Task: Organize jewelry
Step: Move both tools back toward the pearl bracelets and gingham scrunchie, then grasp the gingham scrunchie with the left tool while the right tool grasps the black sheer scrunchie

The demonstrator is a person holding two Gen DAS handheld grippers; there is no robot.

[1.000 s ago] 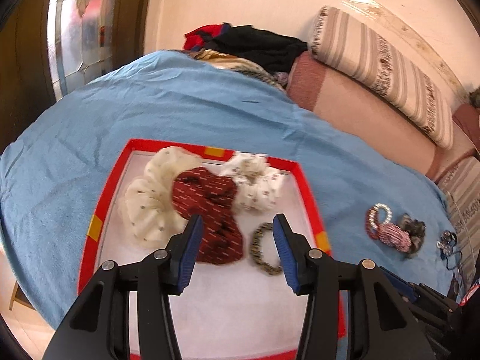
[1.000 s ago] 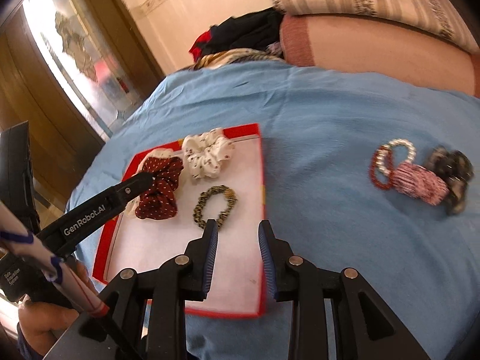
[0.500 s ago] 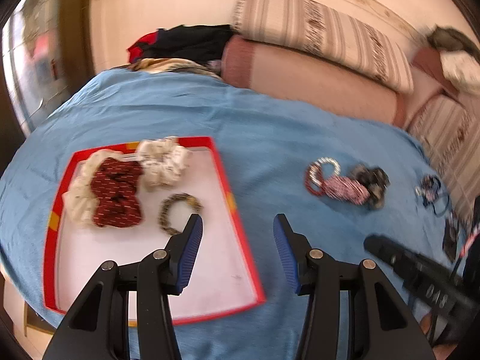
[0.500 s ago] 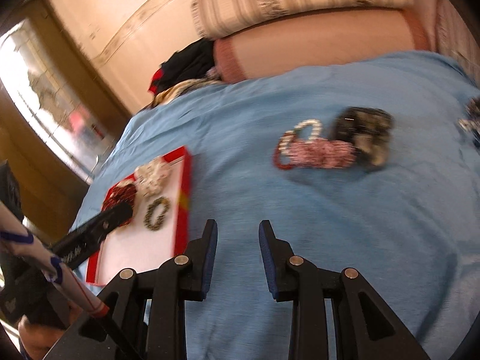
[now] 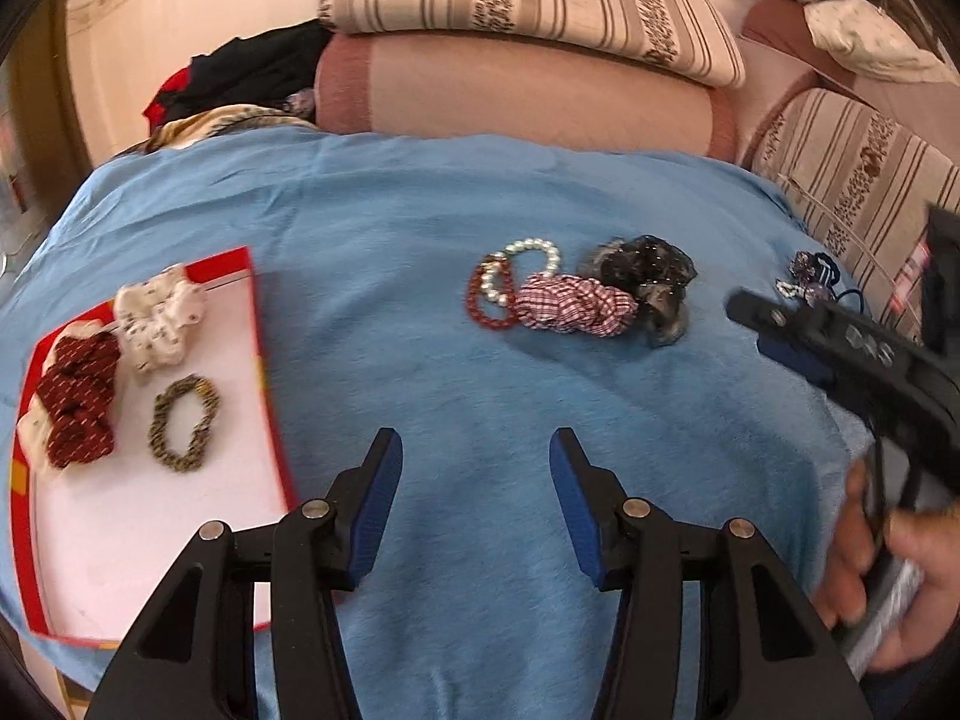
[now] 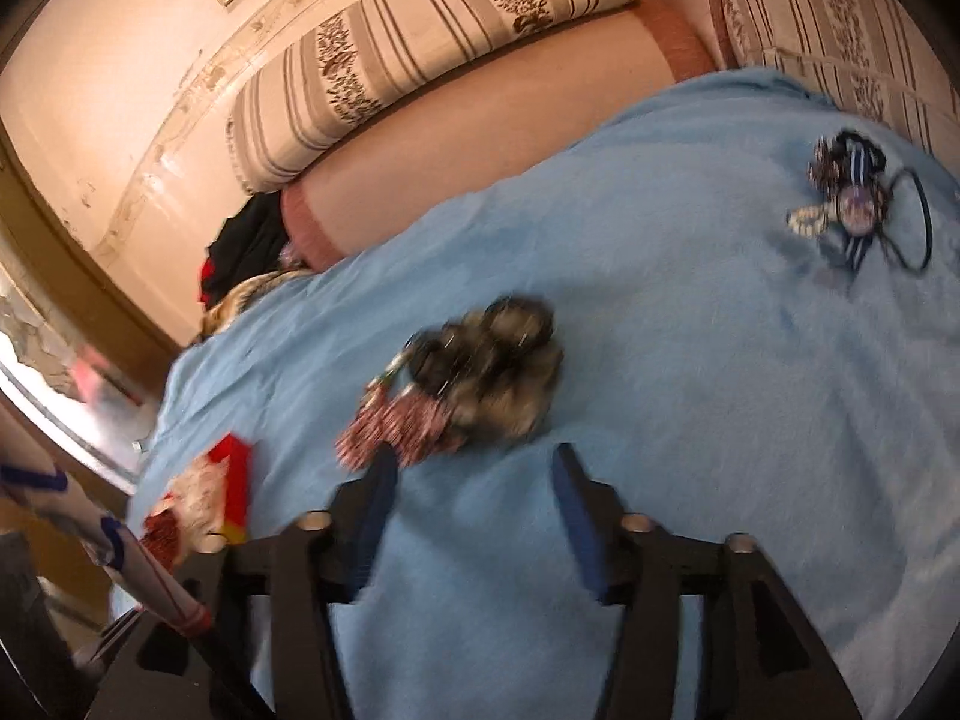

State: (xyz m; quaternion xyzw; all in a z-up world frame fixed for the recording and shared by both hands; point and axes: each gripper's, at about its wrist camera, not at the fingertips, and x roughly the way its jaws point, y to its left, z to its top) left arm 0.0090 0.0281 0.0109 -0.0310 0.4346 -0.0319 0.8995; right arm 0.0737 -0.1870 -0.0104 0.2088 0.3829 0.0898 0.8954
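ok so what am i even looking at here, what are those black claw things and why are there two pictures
No robot here: a person holds a hand-held two-finger gripper in each hand, and each gripper carries a wide-angle camera looking along its fingers. So one picture comes from the left gripper, the other from the right gripper. Both are open and hold nothing.

Below them is a blue blanket. At the left lies a red-edged tray already holding a dark red scrunchie, a white scrunchie and a speckled hair tie. Loose on the blanket are a pearl bracelet, a red bead bracelet, a checked scrunchie and a dark scrunchie, with a smaller tangle of hair ties further right.
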